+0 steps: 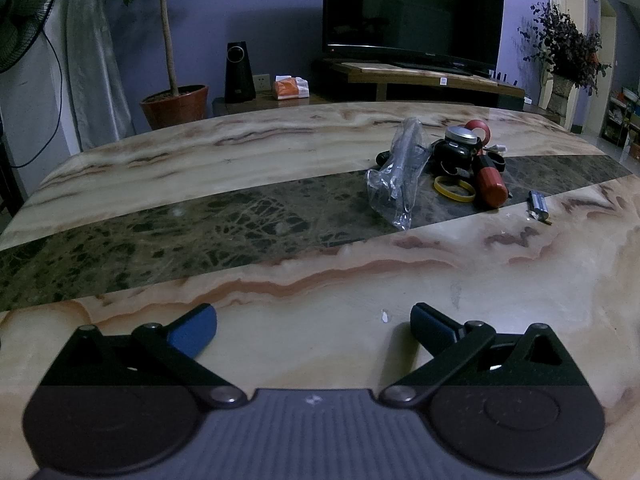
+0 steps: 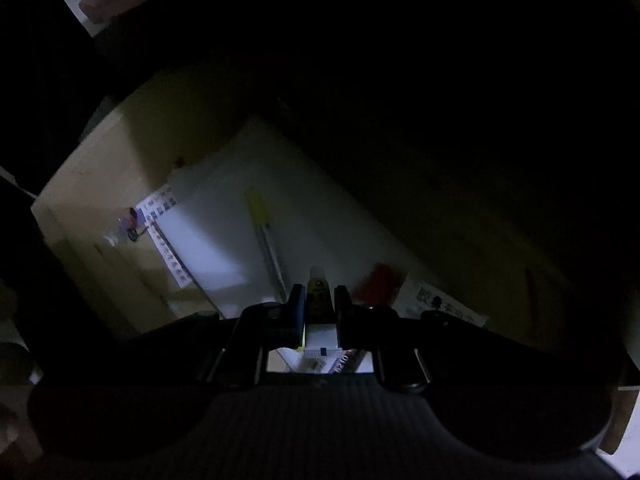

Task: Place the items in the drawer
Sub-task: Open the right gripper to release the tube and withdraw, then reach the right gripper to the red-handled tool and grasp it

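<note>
My left gripper (image 1: 314, 324) stands open low over the marble table (image 1: 280, 160), with nothing between its fingers. Far ahead to the right lies a pile of small items: a clear plastic bag (image 1: 394, 176), a black round gadget with a metal lid (image 1: 458, 148), a red-handled tool (image 1: 490, 182), a yellow band (image 1: 454, 189), red tape (image 1: 478, 130) and a small grey piece (image 1: 538, 205). My right gripper (image 2: 319, 298) is inside the dim open drawer (image 2: 100, 184), shut on a small yellow tube (image 2: 319, 296). A yellow pen (image 2: 266, 236) lies on white paper (image 2: 212, 216) just ahead.
A red object (image 2: 378, 280) lies blurred to the right of the tube, beside printed paper (image 2: 444, 300). Dark structure overhangs the drawer's right side. Beyond the table stand a potted plant (image 1: 174, 106), a black speaker (image 1: 239, 74) and a television (image 1: 412, 12).
</note>
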A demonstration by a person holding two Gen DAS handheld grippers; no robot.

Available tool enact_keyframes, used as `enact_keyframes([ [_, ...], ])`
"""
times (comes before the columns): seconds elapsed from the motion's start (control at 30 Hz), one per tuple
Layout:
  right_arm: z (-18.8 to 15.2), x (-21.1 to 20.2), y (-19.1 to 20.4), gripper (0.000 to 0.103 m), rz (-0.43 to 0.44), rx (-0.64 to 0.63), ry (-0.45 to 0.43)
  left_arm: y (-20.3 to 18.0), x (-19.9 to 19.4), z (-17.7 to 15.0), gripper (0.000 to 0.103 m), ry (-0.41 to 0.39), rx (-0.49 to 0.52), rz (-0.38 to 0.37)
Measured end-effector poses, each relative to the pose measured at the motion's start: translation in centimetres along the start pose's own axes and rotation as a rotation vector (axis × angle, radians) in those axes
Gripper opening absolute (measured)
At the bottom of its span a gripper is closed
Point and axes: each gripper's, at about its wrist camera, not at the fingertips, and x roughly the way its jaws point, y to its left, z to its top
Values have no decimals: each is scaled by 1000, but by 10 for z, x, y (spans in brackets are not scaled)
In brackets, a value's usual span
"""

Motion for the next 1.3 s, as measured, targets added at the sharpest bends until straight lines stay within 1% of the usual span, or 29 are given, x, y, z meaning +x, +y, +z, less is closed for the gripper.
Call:
enact_keyframes([
  [0.37,0,1,-11,17,-17,42,-21,0,0,0,103,0,0,0],
  [0.5,1,-8,-9,18,12,34,-49,0,0,0,103,0,0,0],
  [0.63,6,-34,-15,20,55,51,-86,0,0,0,103,0,0,0],
  [0.73,13,-67,-18,22,104,32,-144,0,0,0,103,0,0,0],
  [0.77,16,-81,-21,22,145,31,-171,0,0,0,103,0,0,0],
  [0.87,23,-127,-35,23,282,46,-295,0,0,0,103,0,0,0],
  [0.9,27,-143,-40,24,308,50,-346,0,0,0,103,0,0,0],
  [0.93,30,-158,-45,28,333,54,-398,0,0,0,103,0,0,0],
  [0.97,34,-169,-51,35,321,76,-450,0,0,0,103,0,0,0],
  [1.03,43,-192,-63,42,298,119,-555,0,0,0,103,0,0,0],
  [1.1,54,-208,-78,44,238,182,-652,0,0,0,103,0,0,0],
  [1.17,66,-214,-91,48,154,246,-715,0,0,0,103,0,0,0],
  [1.23,79,-208,-103,49,73,315,-729,0,0,0,103,0,0,0],
  [1.3,94,-195,-115,49,24,383,-718,0,0,0,103,0,0,0],
])
